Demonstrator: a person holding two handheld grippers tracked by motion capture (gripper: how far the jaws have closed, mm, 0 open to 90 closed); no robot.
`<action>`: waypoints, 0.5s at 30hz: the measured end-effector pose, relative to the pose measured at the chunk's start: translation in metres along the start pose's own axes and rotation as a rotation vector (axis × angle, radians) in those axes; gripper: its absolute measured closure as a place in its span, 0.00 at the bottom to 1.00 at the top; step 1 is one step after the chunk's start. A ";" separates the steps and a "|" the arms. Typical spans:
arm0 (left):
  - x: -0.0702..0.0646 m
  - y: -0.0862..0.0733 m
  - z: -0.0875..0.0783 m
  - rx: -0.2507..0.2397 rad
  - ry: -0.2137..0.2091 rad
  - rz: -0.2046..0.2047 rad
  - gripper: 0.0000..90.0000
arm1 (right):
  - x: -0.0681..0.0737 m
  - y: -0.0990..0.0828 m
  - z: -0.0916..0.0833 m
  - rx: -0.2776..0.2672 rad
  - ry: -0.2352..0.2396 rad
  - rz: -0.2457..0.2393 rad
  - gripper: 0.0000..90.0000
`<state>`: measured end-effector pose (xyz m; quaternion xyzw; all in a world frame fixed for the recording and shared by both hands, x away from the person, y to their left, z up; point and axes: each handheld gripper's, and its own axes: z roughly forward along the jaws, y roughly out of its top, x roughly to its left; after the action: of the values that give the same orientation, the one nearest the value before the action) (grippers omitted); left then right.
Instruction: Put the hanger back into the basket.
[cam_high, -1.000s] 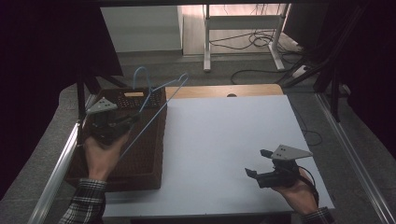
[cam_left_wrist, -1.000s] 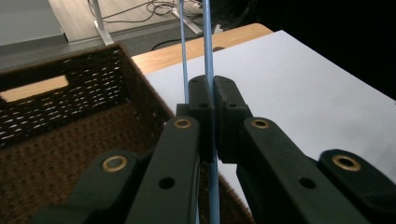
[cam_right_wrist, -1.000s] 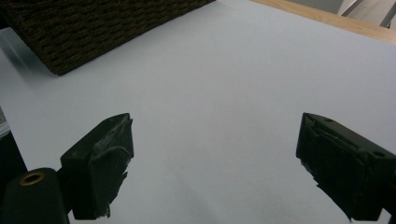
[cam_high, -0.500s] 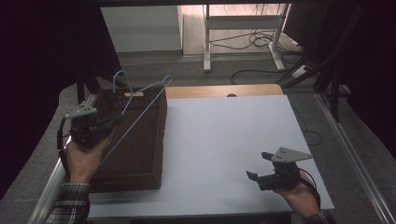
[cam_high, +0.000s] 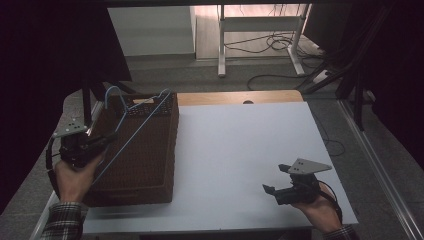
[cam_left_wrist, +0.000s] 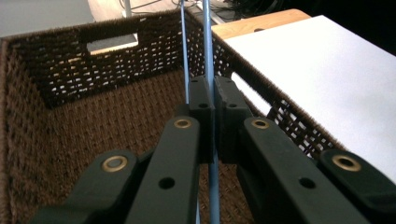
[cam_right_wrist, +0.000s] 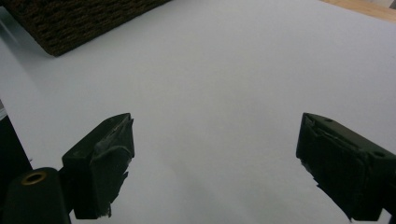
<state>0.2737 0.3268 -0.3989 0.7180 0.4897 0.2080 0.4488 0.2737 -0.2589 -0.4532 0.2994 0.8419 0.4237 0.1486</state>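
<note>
Nearest in the high view, two hands come up from the bottom edge, each holding a claw. The left claw (cam_high: 111, 137) sits over the left rim of a brown woven basket (cam_high: 150, 165), its jaws clamped together on a thin blue wire hanger (cam_high: 131, 131). The hanger slants up and away from that claw, its hook above the basket's far wall.

The left gripper view adds what the high view cannot: the hanger (cam_left_wrist: 208, 56) runs as two blue wires, one pinched between the black pads (cam_left_wrist: 201, 100), the other just to their left. Beyond the jaws lie the basket's (cam_left_wrist: 70, 74) woven floor and its far wall with a handle slot.

The right claw (cam_high: 276, 181) rests low over the white table (cam_high: 240, 145), well apart from the basket, jaws spread with nothing between them. The right gripper view shows bare white surface between its pads (cam_right_wrist: 105, 158), with a basket corner (cam_right_wrist: 70, 23) farther off at upper left.
</note>
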 end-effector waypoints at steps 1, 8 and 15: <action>0.002 -0.002 0.001 0.002 -0.008 -0.003 0.98 | 0.000 0.000 0.000 0.002 0.002 -0.001 0.13; 0.013 -0.014 0.011 0.017 -0.033 -0.030 0.98 | 0.001 -0.001 0.002 0.009 0.006 -0.007 0.13; 0.016 -0.016 0.025 0.064 -0.032 -0.037 0.98 | 0.001 -0.002 0.003 0.030 0.020 -0.010 0.14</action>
<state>0.2904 0.3316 -0.4276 0.7261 0.5021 0.1722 0.4371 0.2742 -0.2570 -0.4566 0.2932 0.8511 0.4131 0.1377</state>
